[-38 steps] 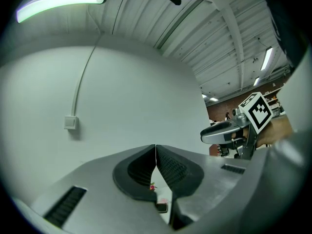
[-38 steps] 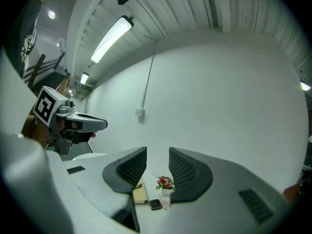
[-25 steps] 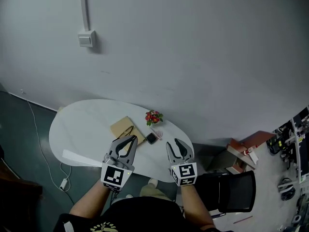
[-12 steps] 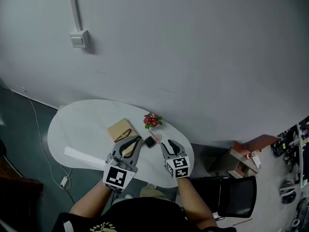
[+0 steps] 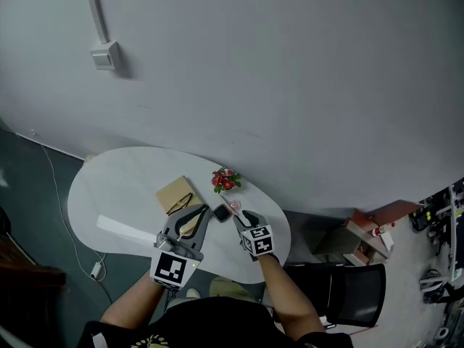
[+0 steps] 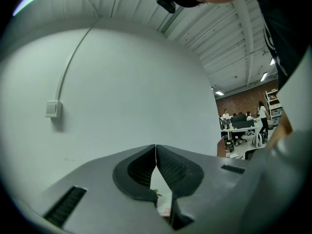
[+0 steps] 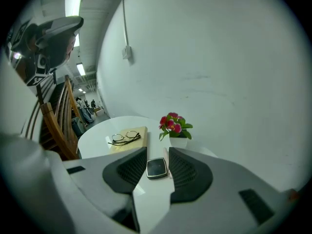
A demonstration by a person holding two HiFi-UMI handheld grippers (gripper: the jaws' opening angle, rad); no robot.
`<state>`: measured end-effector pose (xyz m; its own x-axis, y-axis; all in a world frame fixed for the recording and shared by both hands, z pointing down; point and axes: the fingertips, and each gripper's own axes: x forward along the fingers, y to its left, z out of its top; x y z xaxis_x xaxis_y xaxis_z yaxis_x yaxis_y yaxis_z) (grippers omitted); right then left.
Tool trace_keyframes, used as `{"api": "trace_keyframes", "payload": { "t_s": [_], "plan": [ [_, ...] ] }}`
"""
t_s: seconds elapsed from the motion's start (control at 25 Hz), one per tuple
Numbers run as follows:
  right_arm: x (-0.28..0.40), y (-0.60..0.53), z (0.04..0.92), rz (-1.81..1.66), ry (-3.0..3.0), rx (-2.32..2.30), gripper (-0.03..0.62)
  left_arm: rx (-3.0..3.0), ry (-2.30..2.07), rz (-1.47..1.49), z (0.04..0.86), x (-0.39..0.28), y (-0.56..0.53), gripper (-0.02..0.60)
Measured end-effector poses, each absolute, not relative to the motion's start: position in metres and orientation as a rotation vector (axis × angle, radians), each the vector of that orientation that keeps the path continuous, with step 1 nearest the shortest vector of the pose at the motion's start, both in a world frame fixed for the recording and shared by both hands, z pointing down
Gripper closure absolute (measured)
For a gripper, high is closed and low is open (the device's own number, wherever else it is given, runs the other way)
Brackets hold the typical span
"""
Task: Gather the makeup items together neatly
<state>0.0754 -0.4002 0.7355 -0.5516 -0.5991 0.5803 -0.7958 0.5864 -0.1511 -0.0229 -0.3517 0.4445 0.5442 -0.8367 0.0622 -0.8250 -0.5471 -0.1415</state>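
We aim our half-open right claw (image 5: pixel 242 218) at the compact (image 7: pixel 157 168), likely light, stiff, slick; we'd pinch its side edges; left claw (image 6: pixel 155 147) closed, empty.

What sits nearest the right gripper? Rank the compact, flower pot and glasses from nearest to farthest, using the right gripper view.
1. Compact: directly ahead, between the open fingers of the right gripper.
2. Flower pot: just beyond the compact, slightly to the right.
3. Glasses: farther off to the left, lying on the tan notebook.
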Motion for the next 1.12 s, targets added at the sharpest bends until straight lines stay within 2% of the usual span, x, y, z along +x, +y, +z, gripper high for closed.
{"api": "trace_keyframes", "payload": {
  "t_s": [0.56,1.12],
  "plan": [
    [0.067,-0.424,0.85,0.688,-2.154,0.978,0.444,-2.684,1.462,-0.262,0.465,-0.029,-0.369,0.558],
    [0.064,-0.444,0.881,0.772,-2.104,0.998,0.454,-2.694,1.474,-0.323,0.482,-0.035,-0.369,0.558]
  ]
}}
